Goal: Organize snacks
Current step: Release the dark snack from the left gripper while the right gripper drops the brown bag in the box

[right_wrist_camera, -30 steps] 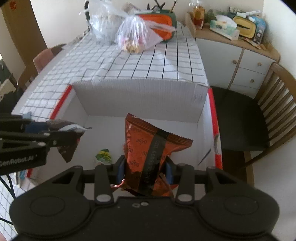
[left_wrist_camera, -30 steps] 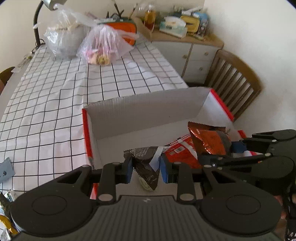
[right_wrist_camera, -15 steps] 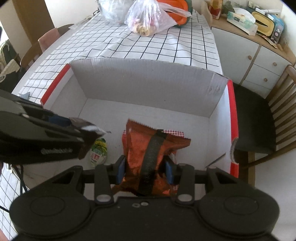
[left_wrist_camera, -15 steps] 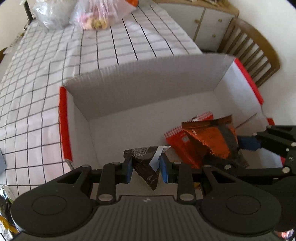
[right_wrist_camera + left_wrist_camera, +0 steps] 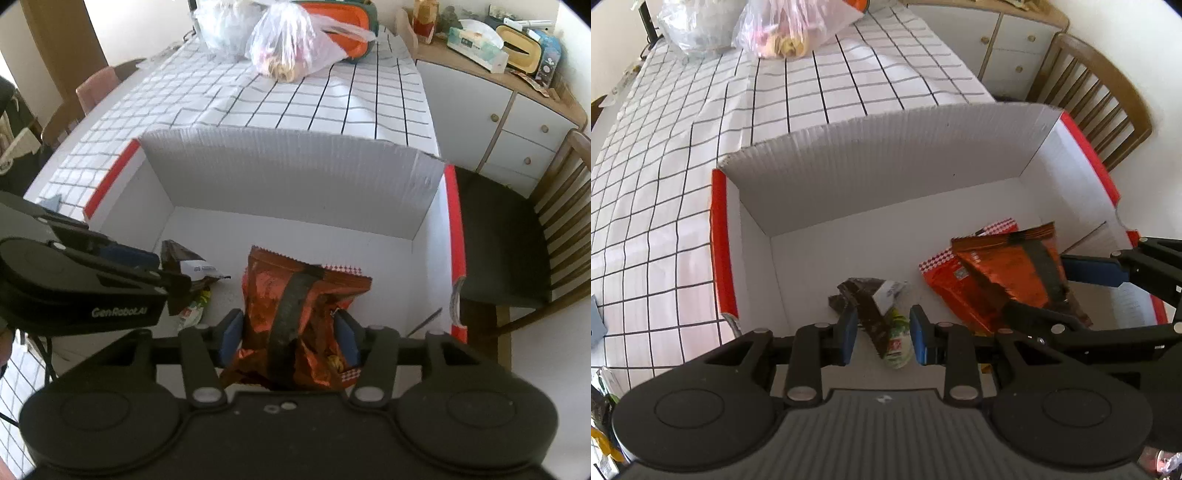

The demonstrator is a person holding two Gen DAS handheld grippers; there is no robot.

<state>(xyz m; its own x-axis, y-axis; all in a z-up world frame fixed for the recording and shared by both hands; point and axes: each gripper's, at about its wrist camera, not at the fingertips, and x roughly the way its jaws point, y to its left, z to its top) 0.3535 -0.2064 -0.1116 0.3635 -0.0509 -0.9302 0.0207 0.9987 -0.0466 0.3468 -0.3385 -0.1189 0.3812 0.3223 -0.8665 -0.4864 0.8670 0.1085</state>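
Left gripper (image 5: 881,321) is clamped on a dark packet (image 5: 866,306); right gripper (image 5: 290,332) jaws are opening around the orange packet (image 5: 291,295), both over the box (image 5: 886,166) at the counter's (image 5: 775,92) near right corner

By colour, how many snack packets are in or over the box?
orange packet: 1
red packet: 1
brown packet: 1
green packet: 1
Total: 4
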